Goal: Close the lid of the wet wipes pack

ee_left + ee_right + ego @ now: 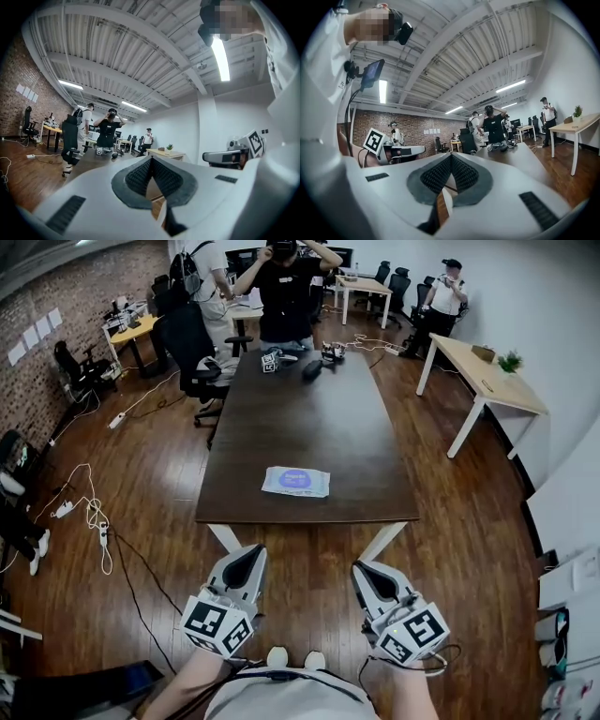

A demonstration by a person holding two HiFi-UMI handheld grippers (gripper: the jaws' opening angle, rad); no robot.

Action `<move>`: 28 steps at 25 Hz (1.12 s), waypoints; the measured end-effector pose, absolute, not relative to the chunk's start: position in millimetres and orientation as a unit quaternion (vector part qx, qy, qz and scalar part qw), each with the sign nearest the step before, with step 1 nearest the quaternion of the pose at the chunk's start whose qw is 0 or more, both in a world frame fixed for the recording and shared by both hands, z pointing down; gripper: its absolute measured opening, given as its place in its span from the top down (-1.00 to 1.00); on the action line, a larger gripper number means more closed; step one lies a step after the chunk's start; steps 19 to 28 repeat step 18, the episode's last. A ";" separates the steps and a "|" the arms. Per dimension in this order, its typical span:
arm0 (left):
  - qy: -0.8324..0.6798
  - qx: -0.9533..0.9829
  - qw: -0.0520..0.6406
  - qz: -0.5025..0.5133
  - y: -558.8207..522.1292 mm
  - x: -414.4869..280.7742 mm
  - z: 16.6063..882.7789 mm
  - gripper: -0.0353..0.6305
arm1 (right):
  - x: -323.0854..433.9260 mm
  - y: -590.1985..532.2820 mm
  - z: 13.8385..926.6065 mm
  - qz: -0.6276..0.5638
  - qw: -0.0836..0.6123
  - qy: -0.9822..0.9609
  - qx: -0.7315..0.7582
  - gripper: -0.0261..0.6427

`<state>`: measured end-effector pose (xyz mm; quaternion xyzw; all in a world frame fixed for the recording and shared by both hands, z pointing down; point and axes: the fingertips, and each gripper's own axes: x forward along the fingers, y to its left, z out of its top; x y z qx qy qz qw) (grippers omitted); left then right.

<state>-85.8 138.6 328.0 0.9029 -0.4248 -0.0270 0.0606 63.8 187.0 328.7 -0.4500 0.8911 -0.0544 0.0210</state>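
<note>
The wet wipes pack (295,482), pale blue with a darker oval lid patch, lies flat near the front edge of the long dark table (309,418). Whether its lid is up I cannot tell from here. Both grippers hover over the floor short of that edge, pointing toward the table. My left gripper (251,555) is shut with nothing in it, and its pads meet at the tip in the left gripper view (151,159). To its right, my right gripper (364,570) is also shut and empty (451,156). The pack is hidden in both gripper views.
Spare marker-cube grippers (270,360) and dark gear (312,369) sit at the table's far end, where a person (286,287) stands. A black office chair (192,352) is at the far left corner. A light wooden table (487,376) stands right. Cables (89,512) trail on the floor left.
</note>
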 end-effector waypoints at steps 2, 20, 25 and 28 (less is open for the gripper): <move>-0.423 0.904 0.060 -0.026 138.8 -87.2 327.1 0.89 | 63.9 189.0 328.5 -0.054 0.023 0.889 -0.453 0.90; -0.420 0.905 0.056 -0.031 137.8 -89.0 324.0 0.89 | 61.8 188.7 319.4 -0.043 0.020 0.891 -0.451 0.90; -0.420 0.905 0.056 -0.031 137.8 -89.0 324.0 0.89 | 61.8 188.7 319.4 -0.043 0.020 0.891 -0.451 0.90; -0.420 0.905 0.056 -0.031 137.8 -89.0 324.0 0.89 | 61.8 188.7 319.4 -0.043 0.020 0.891 -0.451 0.90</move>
